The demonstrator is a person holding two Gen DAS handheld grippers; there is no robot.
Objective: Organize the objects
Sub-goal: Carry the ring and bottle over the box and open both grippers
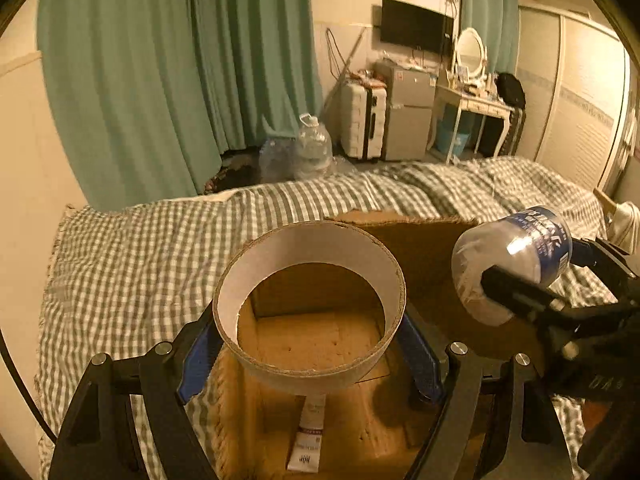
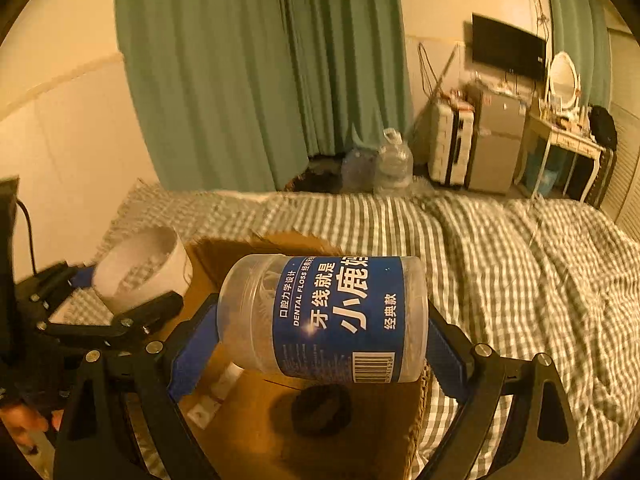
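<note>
My left gripper [image 1: 310, 344] is shut on a wide cardboard tape ring [image 1: 308, 304] with a white inside, held above an open cardboard box [image 1: 420, 256] on the bed. A white tube [image 1: 308, 436] lies on the box floor below it. My right gripper [image 2: 320, 340] is shut on a clear dental floss jar [image 2: 324, 318] with a blue label, held sideways over the same box [image 2: 260, 436]. A dark round object [image 2: 322, 408] and the white tube [image 2: 218, 396] lie in the box. The jar [image 1: 512, 260] and the ring [image 2: 140, 276] each show in the other view.
The box sits on a green checked bedspread [image 1: 140, 264] that spreads right [image 2: 520, 280]. Behind the bed are green curtains [image 1: 160, 80], large water bottles [image 1: 312, 148], a suitcase [image 1: 362, 120], a small fridge [image 1: 408, 116] and a dressing table [image 1: 472, 112].
</note>
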